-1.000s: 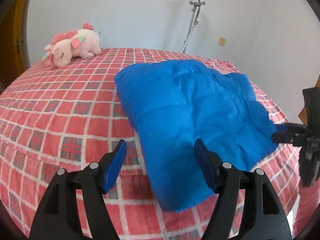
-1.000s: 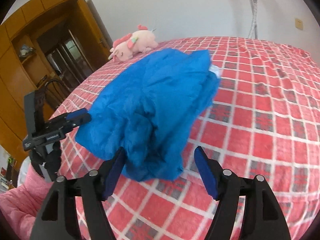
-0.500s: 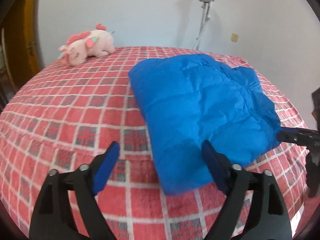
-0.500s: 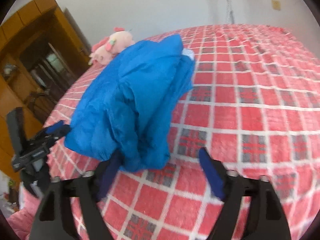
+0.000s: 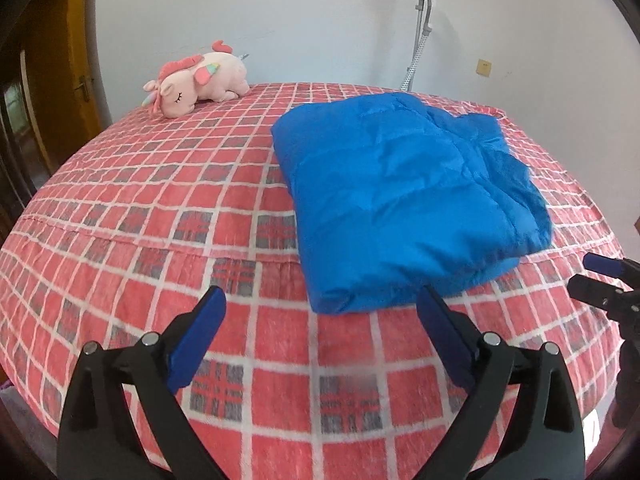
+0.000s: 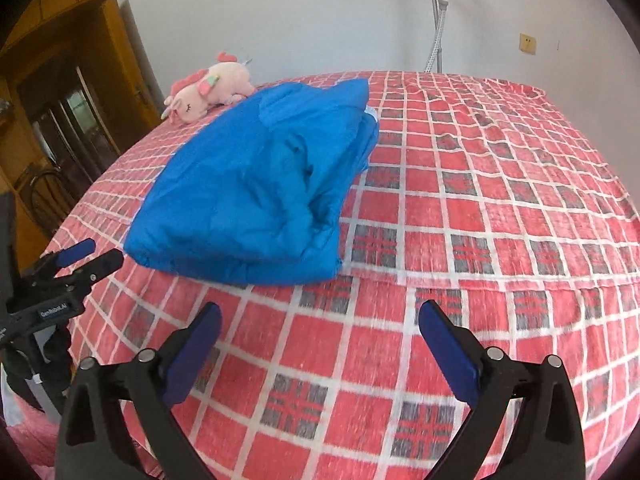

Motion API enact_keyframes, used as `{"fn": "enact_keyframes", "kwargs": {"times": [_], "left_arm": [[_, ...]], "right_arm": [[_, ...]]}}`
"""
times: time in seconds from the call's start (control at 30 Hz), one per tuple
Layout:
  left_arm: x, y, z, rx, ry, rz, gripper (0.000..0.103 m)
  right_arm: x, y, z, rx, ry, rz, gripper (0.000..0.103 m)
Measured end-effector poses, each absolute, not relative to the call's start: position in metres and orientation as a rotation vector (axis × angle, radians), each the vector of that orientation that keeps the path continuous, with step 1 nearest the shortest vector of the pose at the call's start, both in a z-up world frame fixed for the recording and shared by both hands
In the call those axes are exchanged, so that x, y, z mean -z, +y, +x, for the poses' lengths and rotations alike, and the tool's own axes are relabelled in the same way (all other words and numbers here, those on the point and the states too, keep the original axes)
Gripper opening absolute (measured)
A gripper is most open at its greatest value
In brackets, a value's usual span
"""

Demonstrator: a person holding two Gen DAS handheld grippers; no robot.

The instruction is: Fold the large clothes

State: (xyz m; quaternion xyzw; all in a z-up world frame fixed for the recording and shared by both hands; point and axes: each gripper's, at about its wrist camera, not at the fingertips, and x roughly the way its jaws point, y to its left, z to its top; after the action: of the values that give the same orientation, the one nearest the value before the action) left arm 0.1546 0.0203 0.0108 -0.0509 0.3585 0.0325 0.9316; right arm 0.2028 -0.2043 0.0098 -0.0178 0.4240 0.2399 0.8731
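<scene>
Now, garment: the blue padded jacket [image 5: 408, 196] lies folded in a thick bundle on the red checked bedspread [image 5: 160, 208], toward its near edge, with nothing gripping it.
Fold state: judged done or nearly so; the layers stack fairly square, though the right-hand end looks puffier and looser in the right wrist view.
Left gripper [image 5: 320, 324]: jaws opening wide, nothing between them, just short of the bundle's near left corner.
Right gripper [image 6: 320, 328]: jaws opening wide too, empty, near the bundle's right corner but apart from it.
Doing it well: let go cleanly and draw straight away, so no pad drags the slippery shell and springs the fold open.
If tidying: press the puffy end flat, not pinch it.
Surroundings: a pink plush unicorn [image 5: 196, 78] sits well clear at the far side.
</scene>
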Motion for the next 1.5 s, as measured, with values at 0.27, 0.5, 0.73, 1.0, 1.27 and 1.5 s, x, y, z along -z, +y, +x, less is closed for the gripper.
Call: {"fn": "enact_keyframes", "kwargs": {"times": [0.27,0.5,0.73,1.0,1.27,1.5], "left_arm": [[-0.016,0.012,0.131,-0.087,0.712,-0.076,0.095],[-0.024,0.011,0.113,-0.091,0.684,-0.076,0.095],[-0.029,0.008,0.101,-0.092,0.664,-0.066,0.095],[-0.033,0.007,0.094,-0.093,0.65,-0.062,0.095],[-0.034,0.006,0.092,-0.094,0.646,-0.058,0.095],[-0.034,0.006,0.092,-0.095,0.647,-0.055,0.095]], "right_arm": [[-0.019,-0.208,0.178,-0.529,0.869,-0.032,0.099],[-0.027,-0.209,0.156,-0.586,0.85,-0.014,0.099],[-0.03,-0.208,0.146,-0.611,0.838,-0.005,0.099],[-0.034,-0.207,0.139,-0.619,0.827,-0.006,0.099],[-0.034,-0.207,0.137,-0.62,0.826,-0.004,0.099],[-0.034,-0.207,0.137,-0.62,0.823,-0.004,0.099]]}}
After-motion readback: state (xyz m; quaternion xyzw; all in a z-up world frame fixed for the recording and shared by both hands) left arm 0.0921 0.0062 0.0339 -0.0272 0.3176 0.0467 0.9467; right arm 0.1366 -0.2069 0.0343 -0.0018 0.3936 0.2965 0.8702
